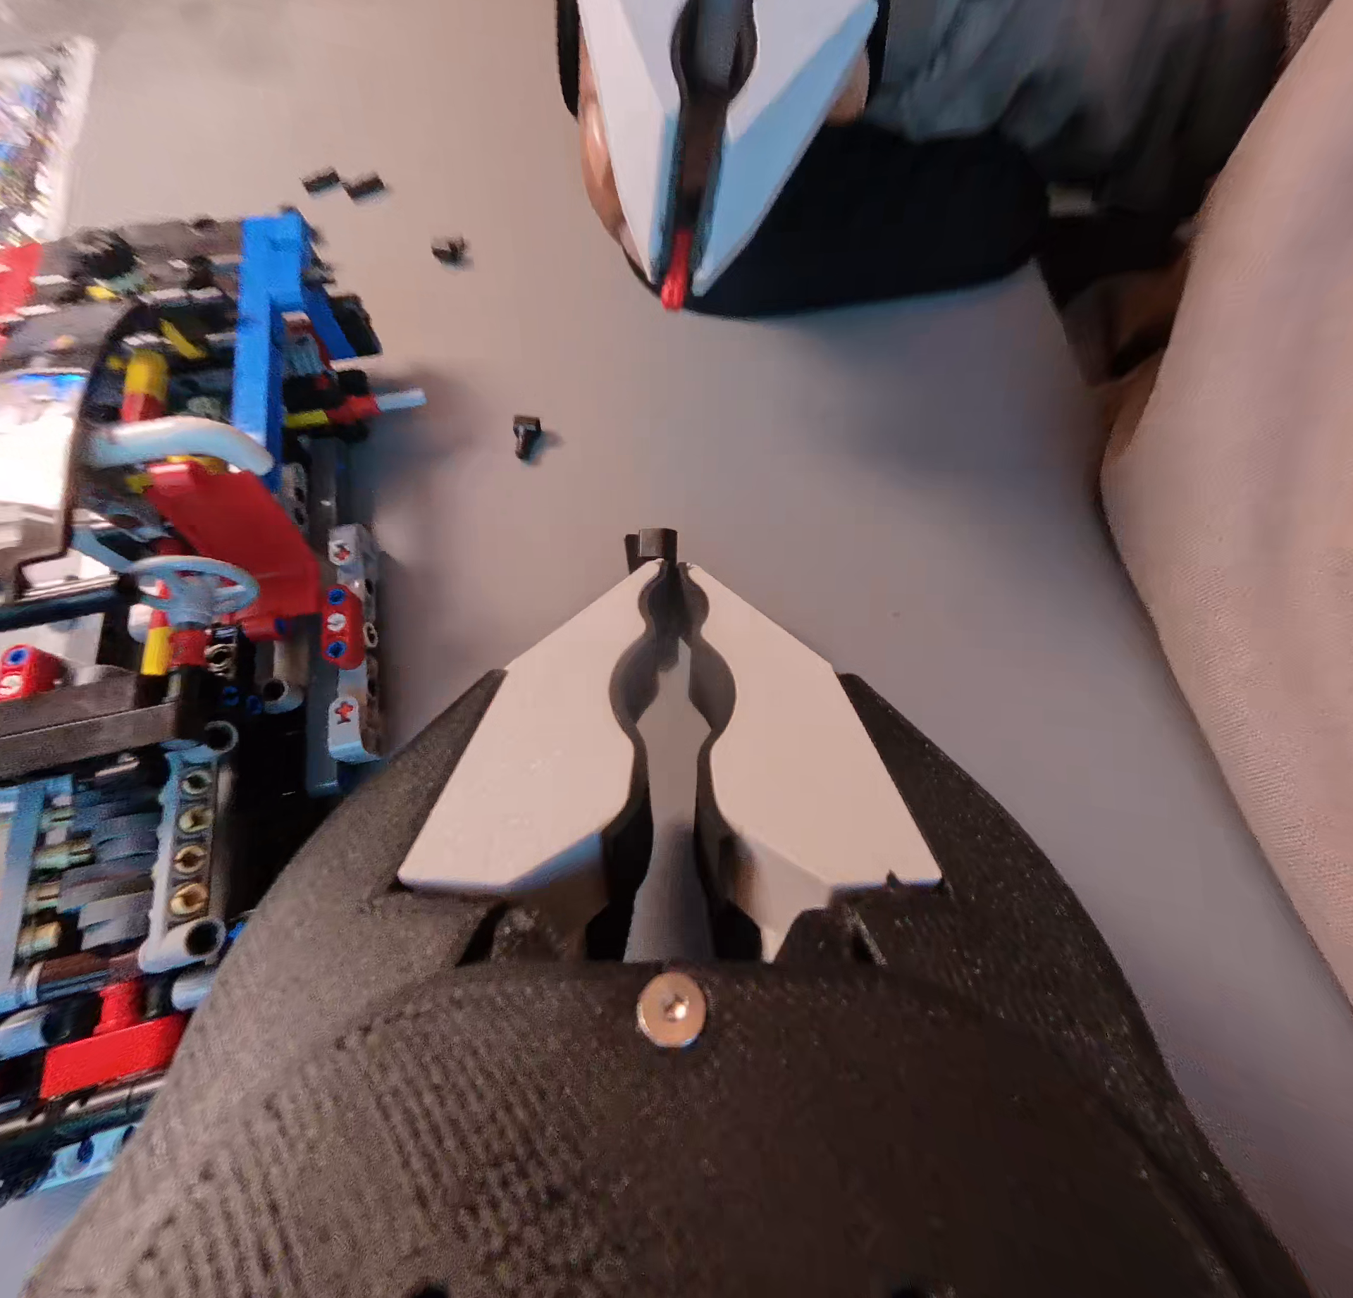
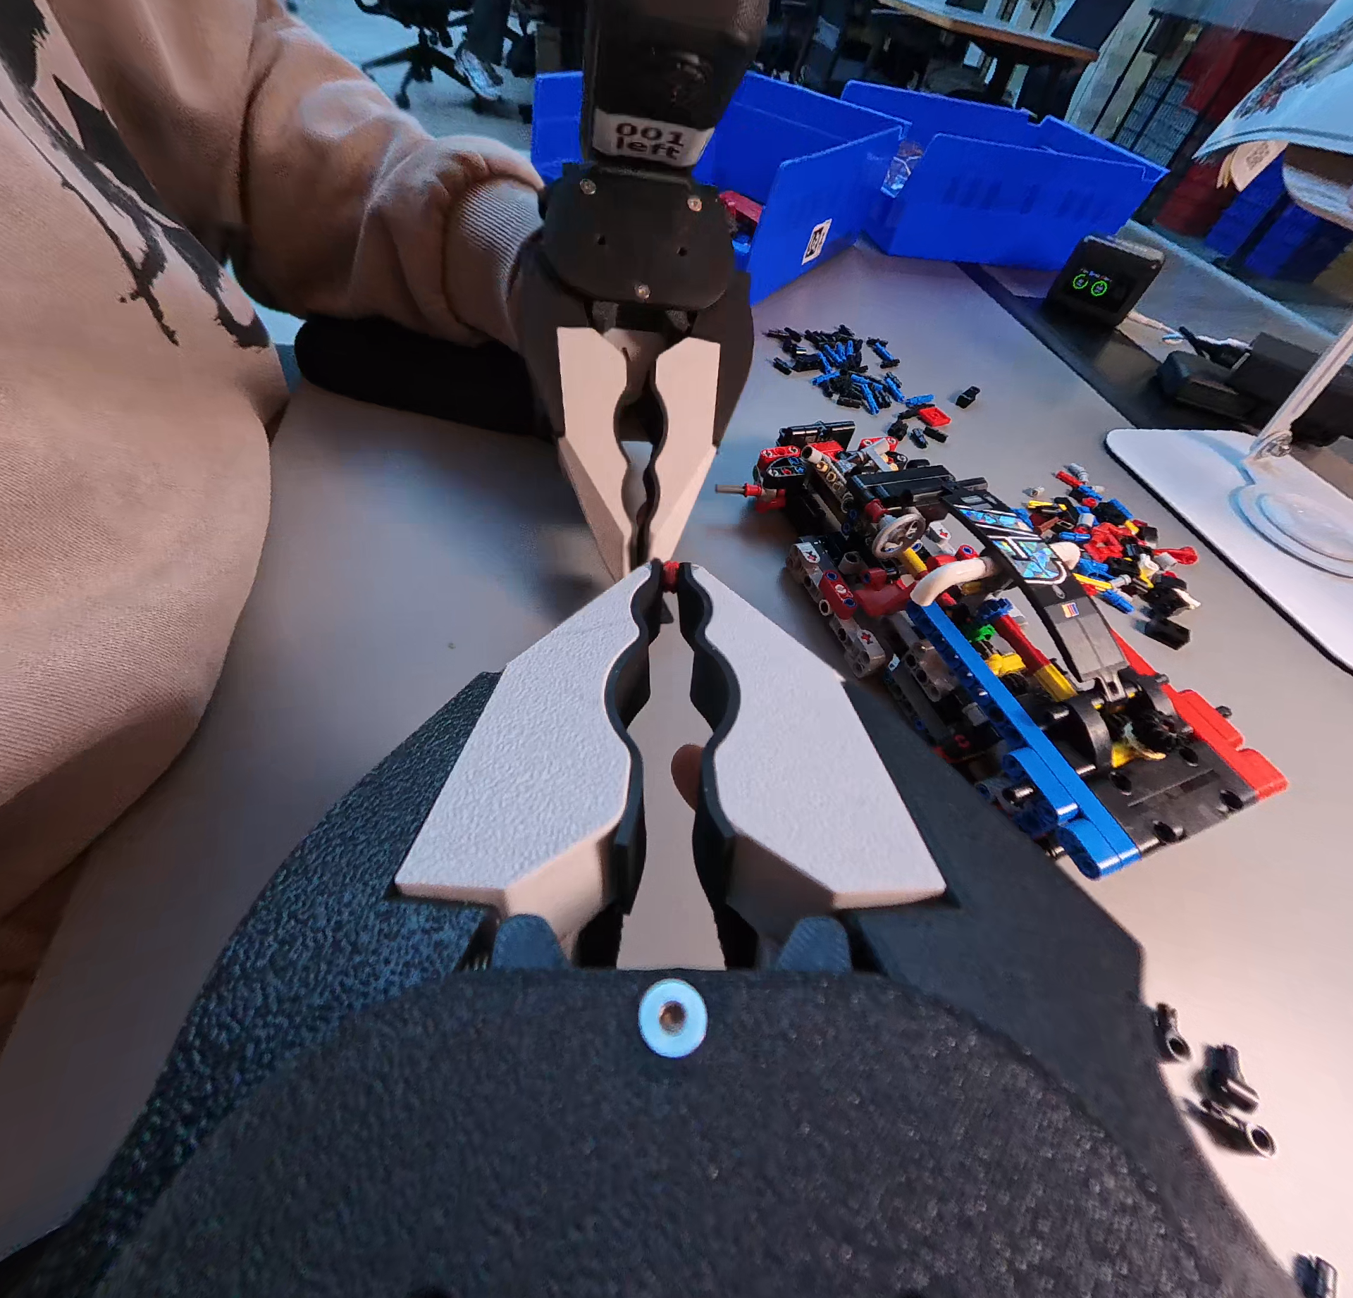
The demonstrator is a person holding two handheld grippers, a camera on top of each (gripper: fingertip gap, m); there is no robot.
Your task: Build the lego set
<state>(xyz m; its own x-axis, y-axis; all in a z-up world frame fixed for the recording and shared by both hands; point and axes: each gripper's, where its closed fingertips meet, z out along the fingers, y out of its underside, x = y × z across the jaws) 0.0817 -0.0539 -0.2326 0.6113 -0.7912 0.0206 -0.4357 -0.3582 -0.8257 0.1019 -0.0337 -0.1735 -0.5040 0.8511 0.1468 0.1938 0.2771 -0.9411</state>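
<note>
The small black connector (image 1: pixel 657 542) sits at the very tip of the left gripper (image 1: pixel 668 567), whose jaws are clenched on it. In the left wrist view it shows at the centre, a little above the middle. The red pin (image 1: pixel 677 271) sticks out of the right gripper (image 1: pixel 679 289) at 12 o'clock from it, and those jaws are also clenched, grasping the pin. In the right wrist view the same red pin (image 2: pixel 670 572) is between the tips of the right gripper (image 2: pixel 670 575), and the left gripper (image 2: pixel 644 556) comes down from 12 o'clock until the two tips are almost touching.

The step in hand seems to be joining these two small parts in the air above the counter (image 1: pixel 842 421). To do it well, the pin should be lined up straight with the hole of the connector before any push; whether the hole faces the pin cannot be told from here. The push should be short and along the pin's axis, because both parts are held only at the tips and can twist or slip out.

The half-built car model (image 2: pixel 1010 640) lies at 3 o'clock, well apart, with loose pieces (image 2: pixel 849 370) beyond it.
</note>
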